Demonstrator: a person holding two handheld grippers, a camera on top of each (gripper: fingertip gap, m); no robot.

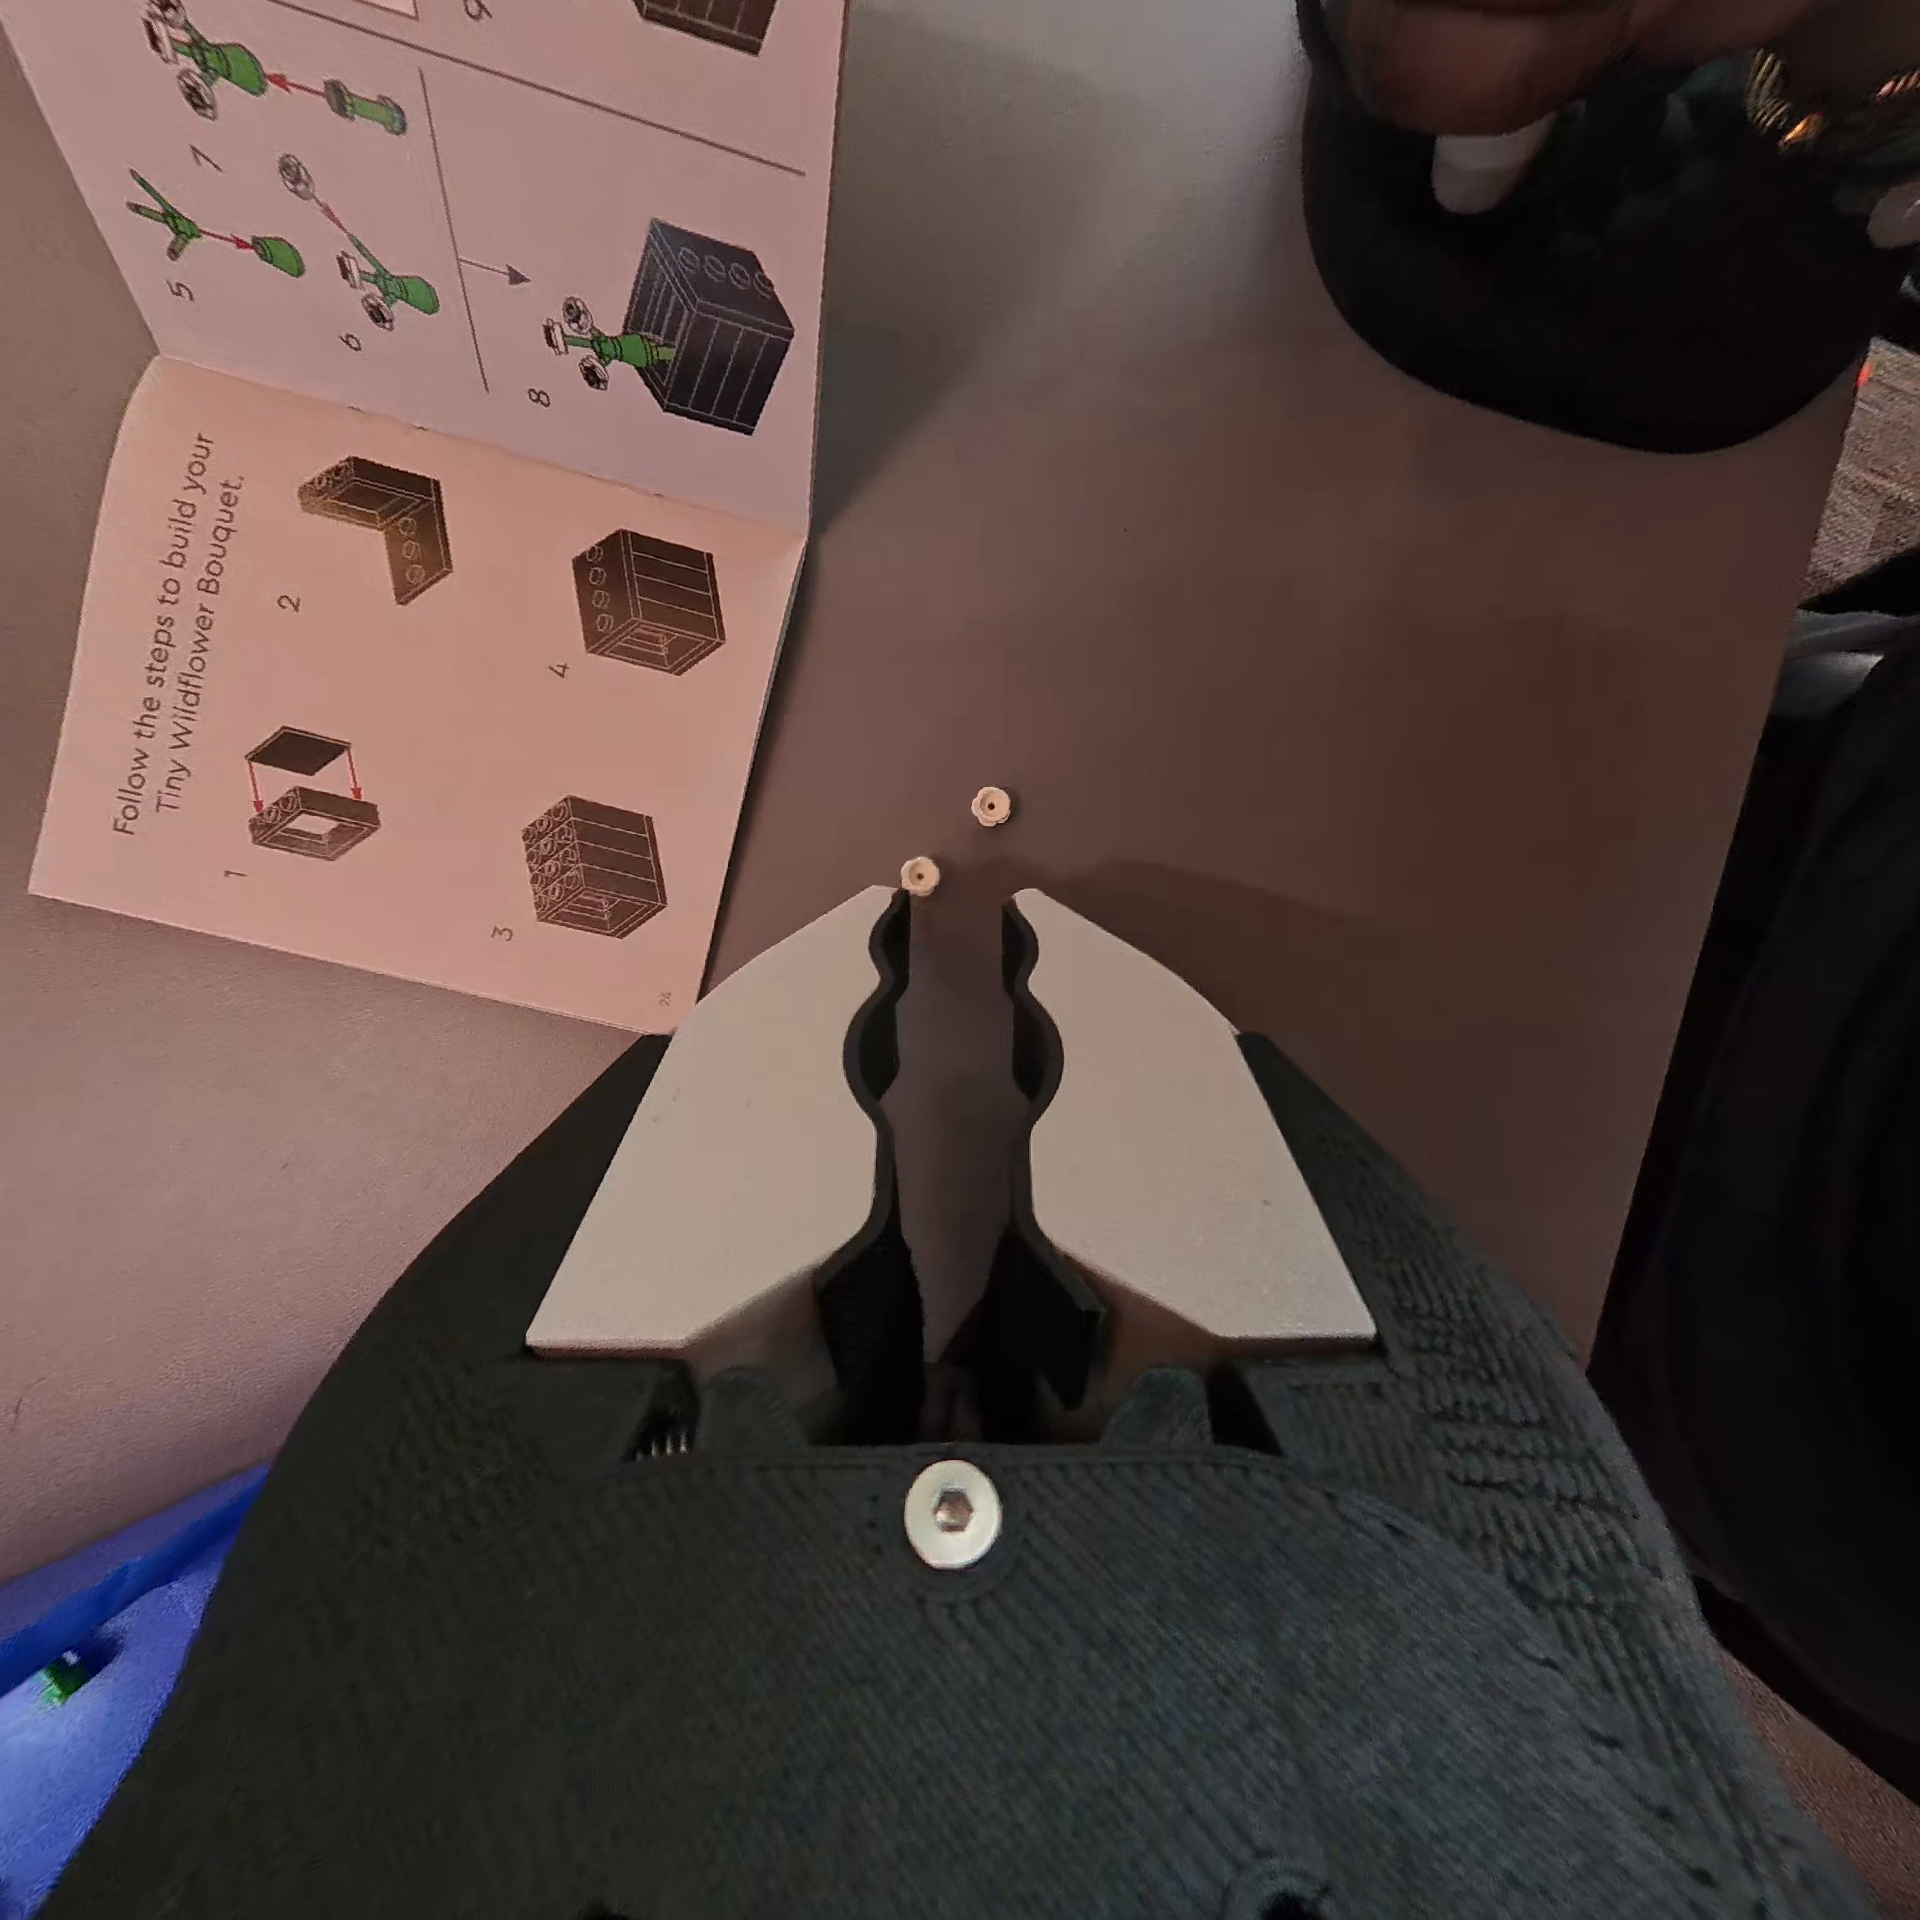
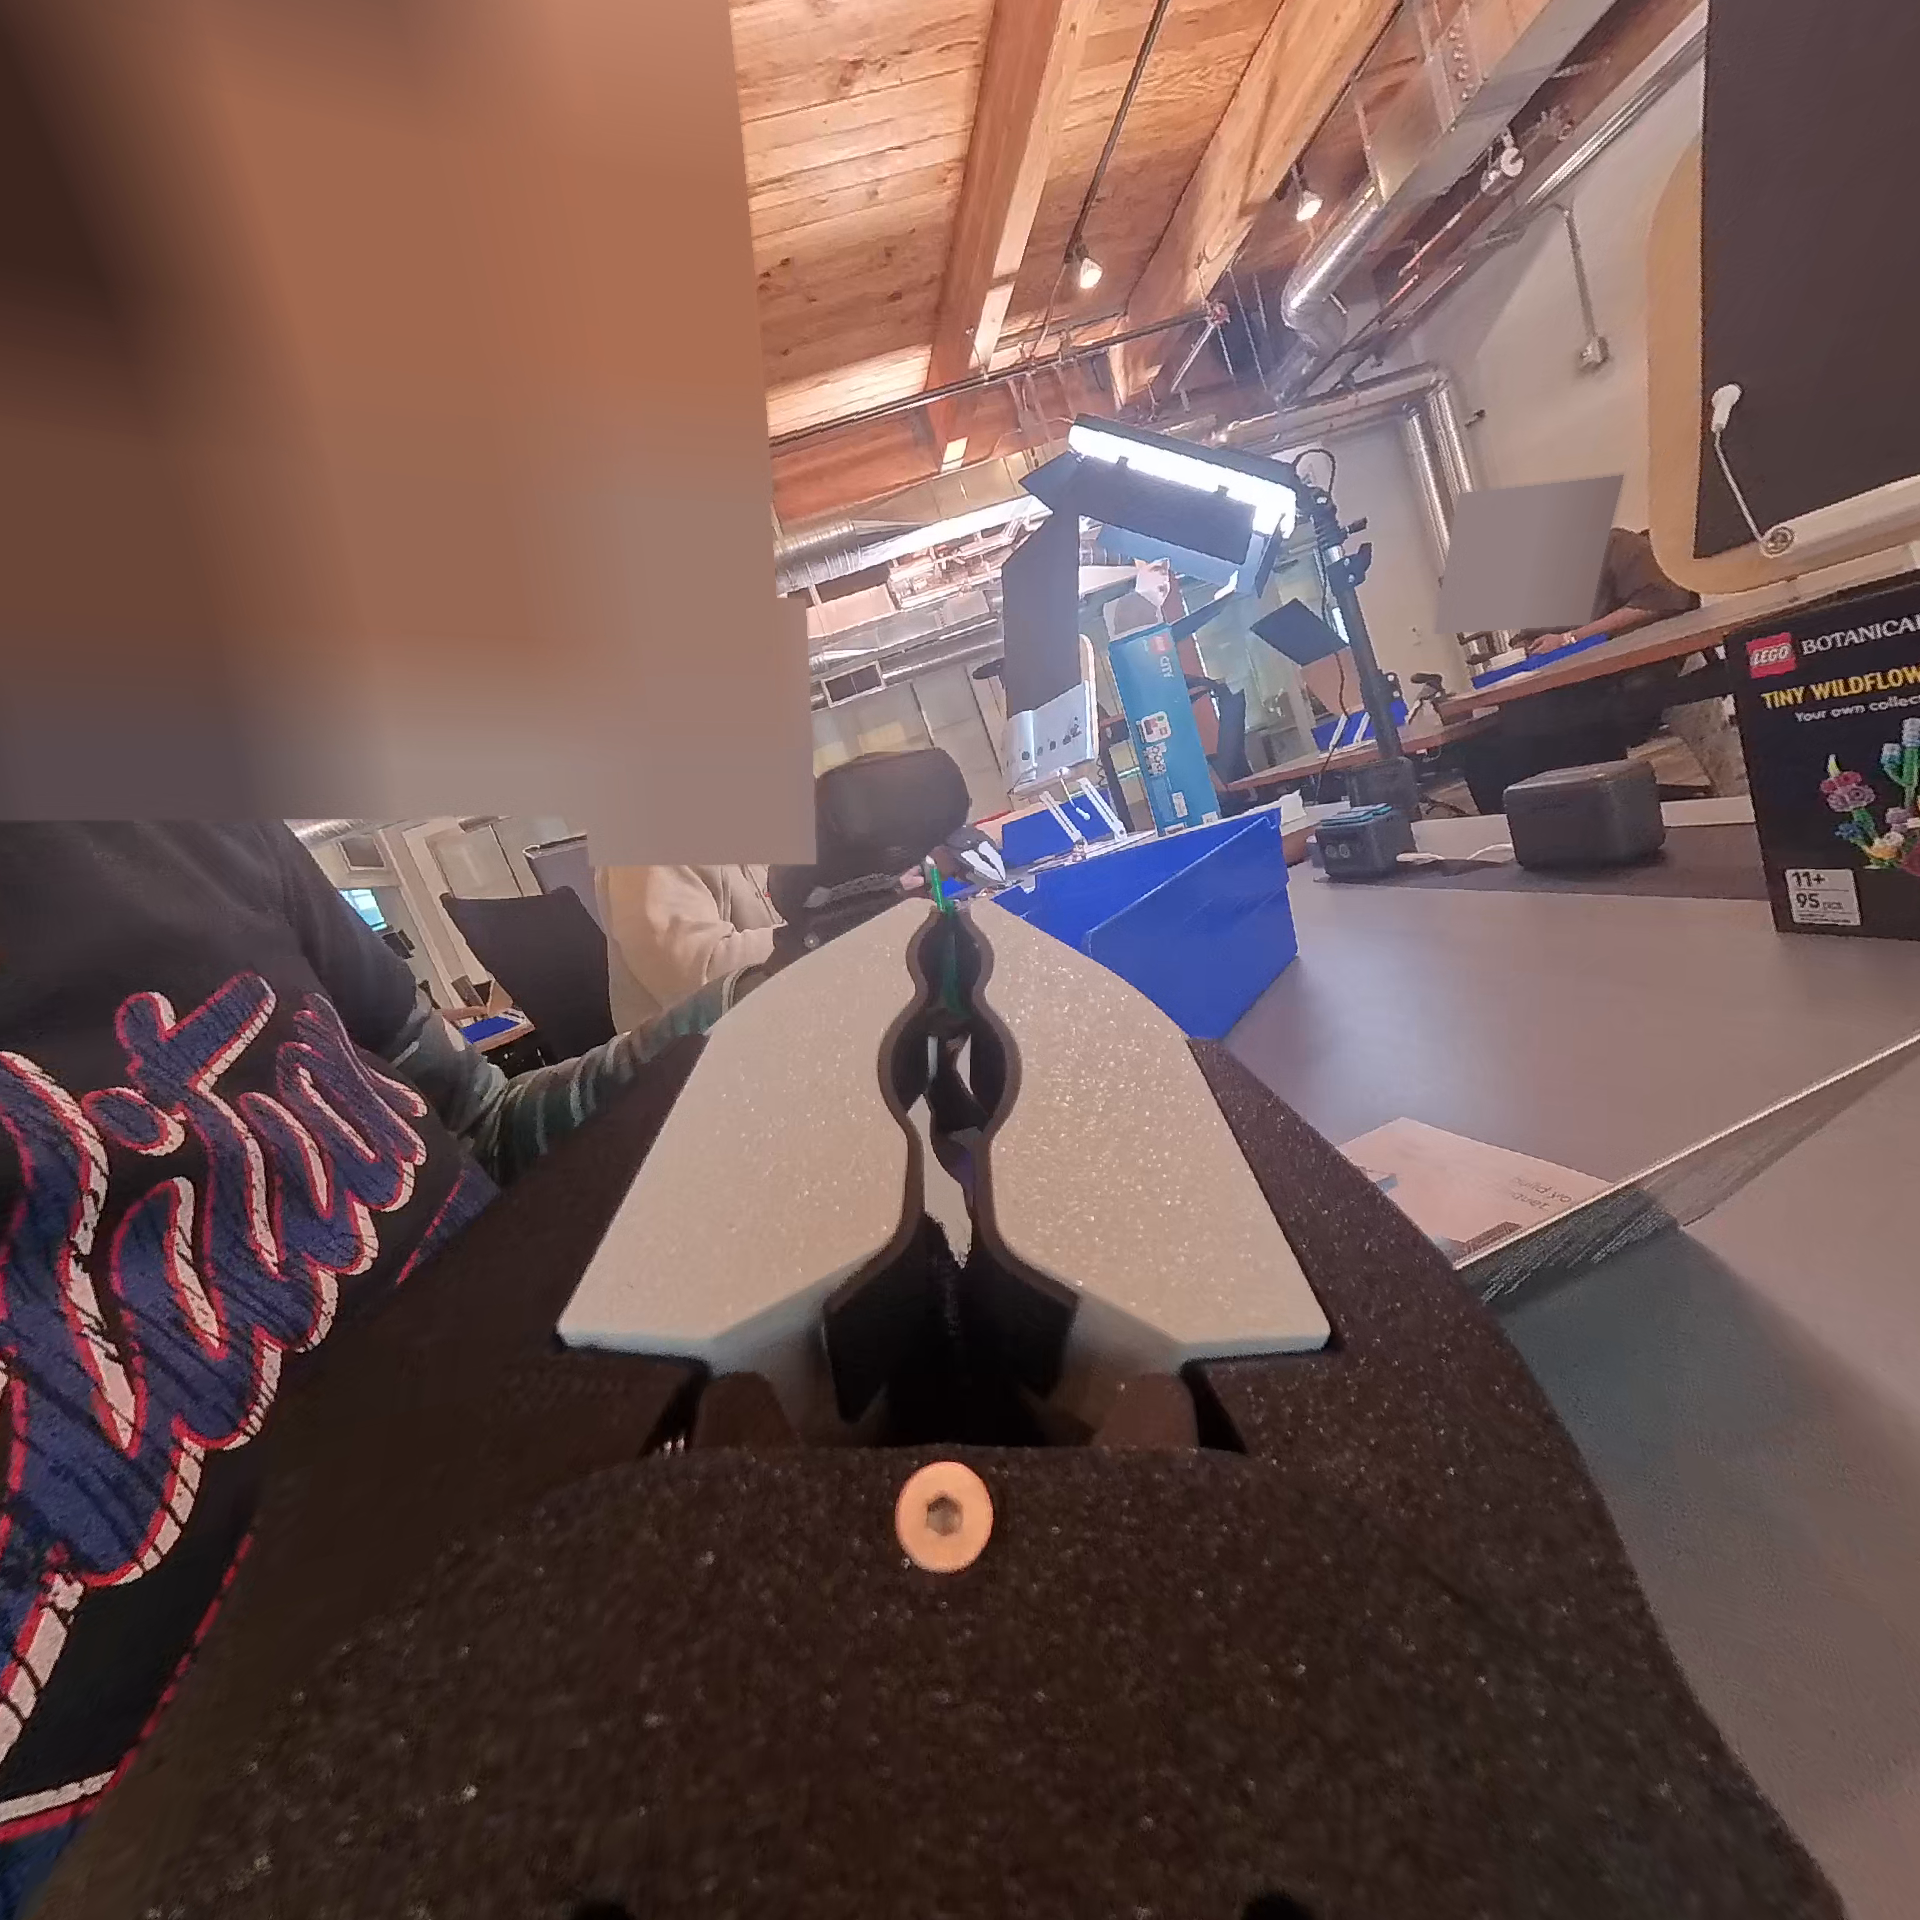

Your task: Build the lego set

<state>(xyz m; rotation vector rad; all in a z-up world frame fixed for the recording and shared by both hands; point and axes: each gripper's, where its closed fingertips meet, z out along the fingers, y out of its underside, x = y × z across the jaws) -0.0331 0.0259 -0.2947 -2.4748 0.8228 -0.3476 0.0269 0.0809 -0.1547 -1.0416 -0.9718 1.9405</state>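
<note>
Hovering my left tool low over the grey table, jaws set to a narrow gap with nothing between them. Two small white flower studs sit right ahead: the nearer stud is just off the tip of the tool's left finger, the farther stud a little beyond and to the right. They lie apart from each other on bare surface, so either can be pinched without bumping the other. The narrow opening suits parts this small; a wide one would only make me overshoot.

Instruction booklet lies open flat to the left of the studs, pages facing up so I can check steps while working. A blue bin sits at the lower left edge with something green in it, too small to identify.

My right tool is raised off the table and angled up, clamped on a thin green stem whose tip pokes out past the fingertips. My read: it is parked in the air as the receiving part while the left fetches a flower to press onto it. The set's box stands upright at the far right, clear of the work area.

Risk as I judge it: nearer stud is off-centre to the gap, so closing now would nudge it, not grip it. Needs a small shift left first.
</note>
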